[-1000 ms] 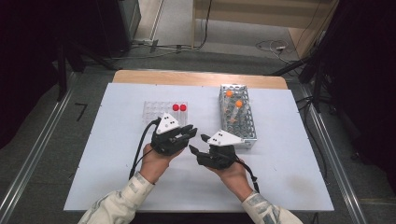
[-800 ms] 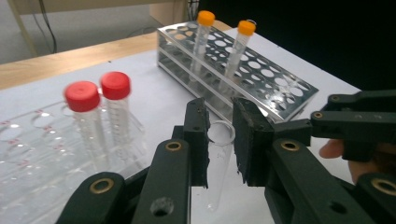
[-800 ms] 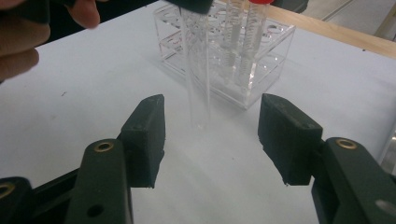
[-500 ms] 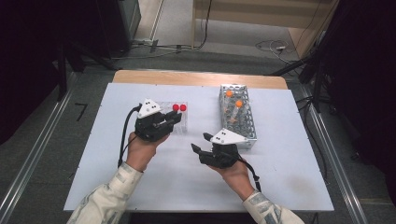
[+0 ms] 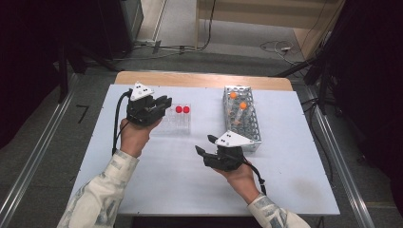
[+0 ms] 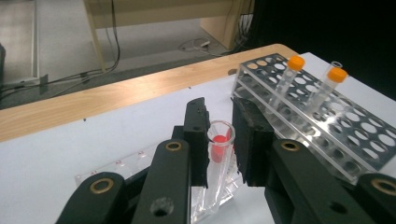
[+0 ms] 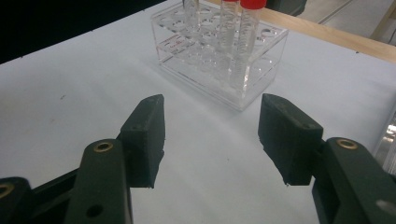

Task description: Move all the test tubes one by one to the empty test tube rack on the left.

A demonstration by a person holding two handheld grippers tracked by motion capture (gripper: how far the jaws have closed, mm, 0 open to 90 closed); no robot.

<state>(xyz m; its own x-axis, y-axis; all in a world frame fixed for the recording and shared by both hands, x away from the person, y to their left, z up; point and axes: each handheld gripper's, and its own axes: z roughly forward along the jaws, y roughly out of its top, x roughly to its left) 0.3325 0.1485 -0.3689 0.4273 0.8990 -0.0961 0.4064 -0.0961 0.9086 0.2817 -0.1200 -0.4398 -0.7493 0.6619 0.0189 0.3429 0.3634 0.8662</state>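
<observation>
Nearest, the right gripper (image 5: 205, 153) hovers over the bench (image 5: 157, 185) — jaws apart, nothing between them. Farther left, the left gripper (image 6: 219, 140) is clamped on a clear tube (image 6: 217, 161) beside the clear rack (image 5: 177, 124); the metal rack (image 5: 244, 118) stands beyond.

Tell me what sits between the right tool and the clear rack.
Only bare white table between the right tool and the clear rack, per the right gripper view.
</observation>
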